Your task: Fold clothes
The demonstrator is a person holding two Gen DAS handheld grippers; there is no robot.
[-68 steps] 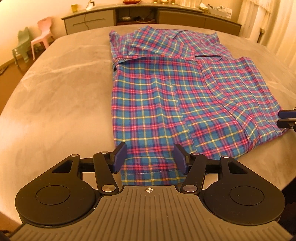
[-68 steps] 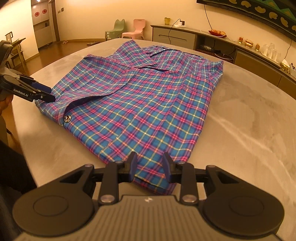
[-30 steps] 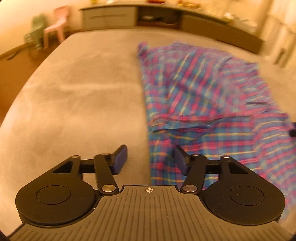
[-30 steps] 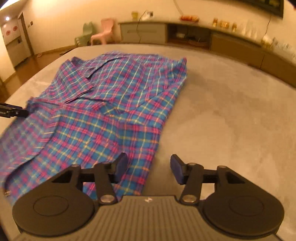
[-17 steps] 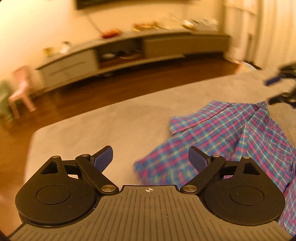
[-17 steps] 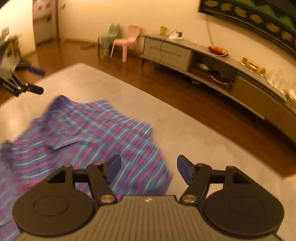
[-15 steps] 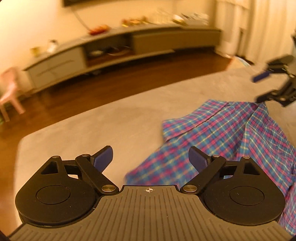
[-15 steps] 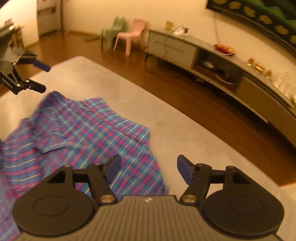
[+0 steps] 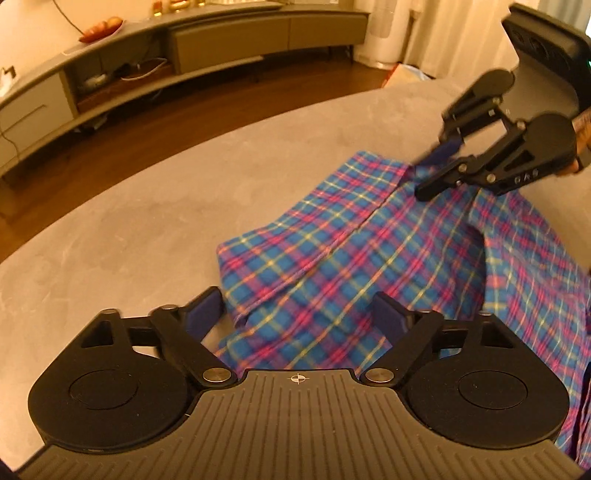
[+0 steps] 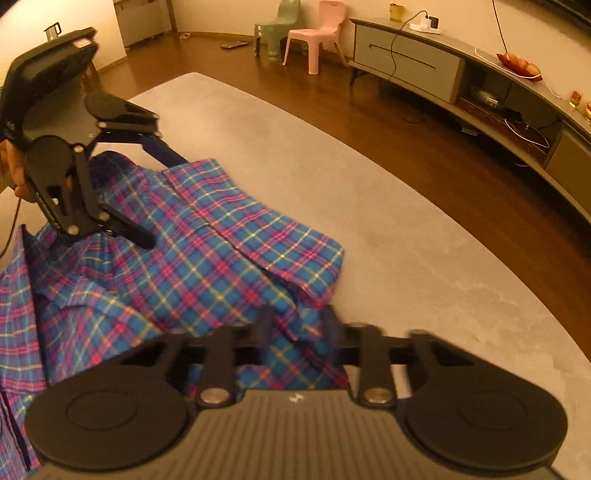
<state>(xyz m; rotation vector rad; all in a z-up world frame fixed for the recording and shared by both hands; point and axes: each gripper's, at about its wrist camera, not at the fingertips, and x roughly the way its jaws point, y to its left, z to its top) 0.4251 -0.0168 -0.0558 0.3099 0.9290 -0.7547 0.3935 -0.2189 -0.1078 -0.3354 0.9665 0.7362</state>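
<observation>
Both grippers reached the shirt's [image 9: 369,258] corners; pink chair [image 10: 317,33] only in right view

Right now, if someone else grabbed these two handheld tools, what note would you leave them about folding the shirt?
Left tool: open, jaws just closing, shirt edge between them, not pinched.
Right tool: jaws just closing around the shirt's other corner; blurred, grip unsure.
Shirt: rumpled on the table, both tools at the same end.
Done: no tidy fold yet.
Left: probably pinch both corners, fold over, smooth.
</observation>
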